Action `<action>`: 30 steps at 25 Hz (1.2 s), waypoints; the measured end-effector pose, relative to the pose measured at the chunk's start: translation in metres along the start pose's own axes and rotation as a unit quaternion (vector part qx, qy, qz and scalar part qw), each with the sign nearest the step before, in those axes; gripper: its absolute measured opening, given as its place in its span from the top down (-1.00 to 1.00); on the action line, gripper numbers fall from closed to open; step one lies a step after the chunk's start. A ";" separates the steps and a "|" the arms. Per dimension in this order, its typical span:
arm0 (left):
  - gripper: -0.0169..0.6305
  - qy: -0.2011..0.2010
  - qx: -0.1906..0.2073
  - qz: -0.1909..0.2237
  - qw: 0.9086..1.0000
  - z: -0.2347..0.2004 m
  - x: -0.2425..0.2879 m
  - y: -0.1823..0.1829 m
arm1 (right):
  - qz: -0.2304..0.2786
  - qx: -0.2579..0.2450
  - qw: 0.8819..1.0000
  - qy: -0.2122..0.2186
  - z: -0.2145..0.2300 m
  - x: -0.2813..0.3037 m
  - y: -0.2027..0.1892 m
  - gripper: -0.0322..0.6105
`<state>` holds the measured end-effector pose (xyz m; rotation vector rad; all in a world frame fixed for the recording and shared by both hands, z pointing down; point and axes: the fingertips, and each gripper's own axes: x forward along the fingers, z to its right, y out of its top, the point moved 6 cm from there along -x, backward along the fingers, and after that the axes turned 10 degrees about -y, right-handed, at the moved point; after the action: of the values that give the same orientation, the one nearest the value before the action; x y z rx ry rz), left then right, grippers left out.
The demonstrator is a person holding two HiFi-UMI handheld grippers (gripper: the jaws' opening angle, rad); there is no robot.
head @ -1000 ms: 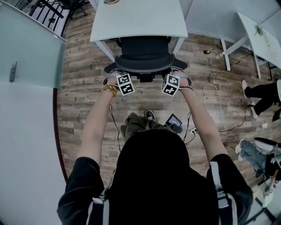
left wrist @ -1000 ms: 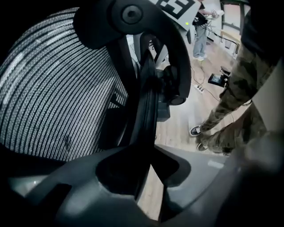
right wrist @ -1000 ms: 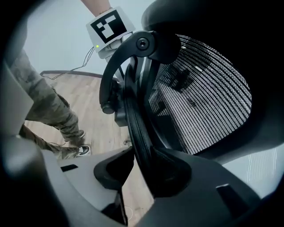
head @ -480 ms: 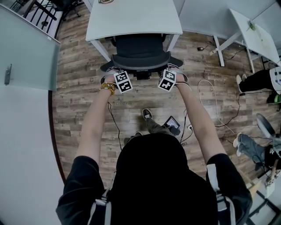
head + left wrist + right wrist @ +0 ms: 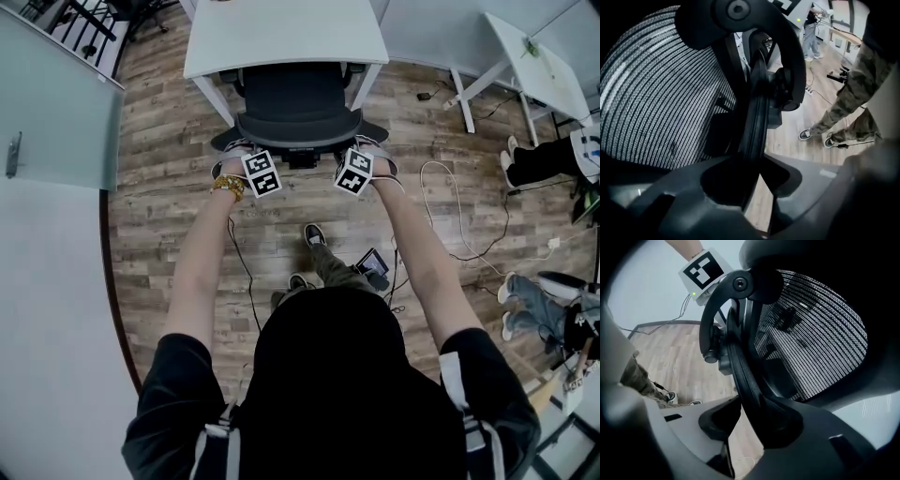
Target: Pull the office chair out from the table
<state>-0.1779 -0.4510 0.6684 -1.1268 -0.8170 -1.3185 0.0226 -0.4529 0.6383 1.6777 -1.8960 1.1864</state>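
A black mesh office chair (image 5: pixel 298 127) stands half under the white table (image 5: pixel 281 37), its backrest toward me. My left gripper (image 5: pixel 246 152) clamps the backrest's left edge and my right gripper (image 5: pixel 367 150) the right edge. In the left gripper view the black backrest rim (image 5: pixel 757 108) runs down into the left gripper (image 5: pixel 754 164), with the mesh (image 5: pixel 661 93) to the left. In the right gripper view the rim (image 5: pixel 740 371) sits between the jaws of the right gripper (image 5: pixel 745 416). Both pairs of jaws have just been opening a little, the rim still pinched between them.
A second white table (image 5: pixel 534 70) stands at the right. Cables (image 5: pixel 459 216) and a small device (image 5: pixel 373 262) lie on the wood floor near my shoes (image 5: pixel 317 234). Other people's legs (image 5: pixel 530 314) are at the right edge. A glass partition (image 5: pixel 56 112) is at the left.
Both grippers and the chair have come a little way back from the table toward me, and more of the seat shows. My feet have stepped back.
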 end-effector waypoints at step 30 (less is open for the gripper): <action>0.55 0.026 0.007 0.009 1.000 0.083 -0.024 0.000 | -0.016 0.005 1.000 0.007 -0.062 -0.049 -0.014 0.50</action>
<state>-0.1696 -0.3653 0.6700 -1.0816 -0.7740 -1.3197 0.0313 -0.3737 0.6447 1.6952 -1.8504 1.1943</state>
